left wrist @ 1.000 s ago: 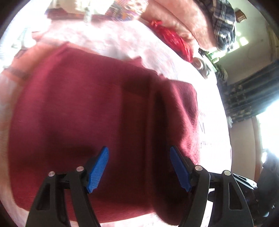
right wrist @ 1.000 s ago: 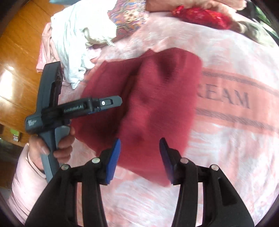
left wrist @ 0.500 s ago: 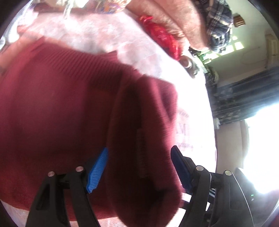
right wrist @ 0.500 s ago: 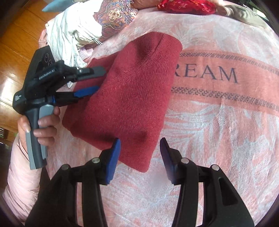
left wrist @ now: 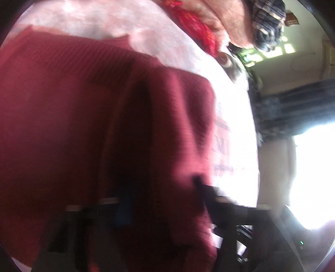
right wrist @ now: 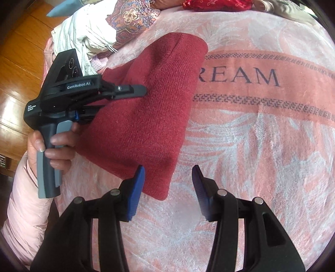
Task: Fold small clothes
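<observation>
A dark red knitted garment [right wrist: 150,104] lies folded on the pink blanket [right wrist: 261,146]. It fills most of the blurred left wrist view [left wrist: 83,125]. My left gripper [right wrist: 117,100] straddles the garment's left edge, its upper finger over the cloth and its lower finger under it; the view is too blurred to tell how far the jaws stand apart. My right gripper [right wrist: 168,180] is open and empty, just above the garment's near corner, with its left fingertip [right wrist: 139,177] over the cloth.
A pile of white and patterned clothes [right wrist: 100,31] lies at the blanket's far left. A red cloth [right wrist: 215,4] lies at the far edge. The wooden floor [right wrist: 14,69] shows beyond the left side.
My left gripper has pushed onto the garment's left edge and its view has blurred. My right gripper has drawn back toward the garment's near corner, still open.
</observation>
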The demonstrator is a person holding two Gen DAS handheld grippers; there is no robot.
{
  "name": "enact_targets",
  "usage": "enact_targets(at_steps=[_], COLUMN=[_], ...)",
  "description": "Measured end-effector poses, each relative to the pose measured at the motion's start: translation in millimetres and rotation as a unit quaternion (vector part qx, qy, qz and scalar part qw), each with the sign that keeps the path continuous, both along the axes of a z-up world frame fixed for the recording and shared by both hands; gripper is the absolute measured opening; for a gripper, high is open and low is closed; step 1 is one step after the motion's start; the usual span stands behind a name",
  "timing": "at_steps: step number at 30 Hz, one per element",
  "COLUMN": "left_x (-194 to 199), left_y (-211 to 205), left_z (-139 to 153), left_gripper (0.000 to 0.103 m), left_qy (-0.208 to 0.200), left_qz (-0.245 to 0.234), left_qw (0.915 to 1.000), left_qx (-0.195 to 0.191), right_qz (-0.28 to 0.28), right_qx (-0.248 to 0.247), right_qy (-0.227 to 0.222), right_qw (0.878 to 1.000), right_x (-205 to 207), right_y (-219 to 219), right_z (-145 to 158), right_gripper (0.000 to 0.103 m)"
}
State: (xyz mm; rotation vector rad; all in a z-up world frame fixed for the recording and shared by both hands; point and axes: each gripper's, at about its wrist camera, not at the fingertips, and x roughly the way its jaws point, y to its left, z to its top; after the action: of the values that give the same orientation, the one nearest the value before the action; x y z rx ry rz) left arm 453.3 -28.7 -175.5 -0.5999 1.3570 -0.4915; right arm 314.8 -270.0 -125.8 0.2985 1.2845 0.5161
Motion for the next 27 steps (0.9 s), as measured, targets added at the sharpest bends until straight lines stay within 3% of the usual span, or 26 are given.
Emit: enact_targets(at_steps=[3,6,14,20,23,27], left_x=[-2,-5,-17,-23,-20,-20], left_y=[-6,3,44,124,173,198], left_z=[3,9,65,105,103,62], left_gripper=[0.023,0.015,0.013,0.013,0.014,0.015], left_qy=[-0.007,-0.006,-0.074,-0.11,-0.109,-0.071], left_qz=[-0.008,0.012,0.018,0.046,0.073,0.092], left_qw=[0.9999,0.9998,0.9971,0.9928,0.9912,0.9931], left_qx=[0.012,-0.012,0.0,0.012,0.019,0.017], right_qz=[-0.006,-0.009,-0.015,0.002,0.011,0.017], right_qx=[0.003,0.002,0.002,0.001,0.003,-0.005], right_qy=[0.003,0.003,-0.003,-0.009,-0.01,-0.008], right_qw=[1.0,1.0,1.0,1.0,1.0,1.0], right_x=[-2,-3,-8,-10,-11,-6], right_y=[-3,-2,-2,14,22,33], right_z=[0,1,14,20,20,16], right_gripper=[0.047,0.047,0.047,0.047,0.047,0.047])
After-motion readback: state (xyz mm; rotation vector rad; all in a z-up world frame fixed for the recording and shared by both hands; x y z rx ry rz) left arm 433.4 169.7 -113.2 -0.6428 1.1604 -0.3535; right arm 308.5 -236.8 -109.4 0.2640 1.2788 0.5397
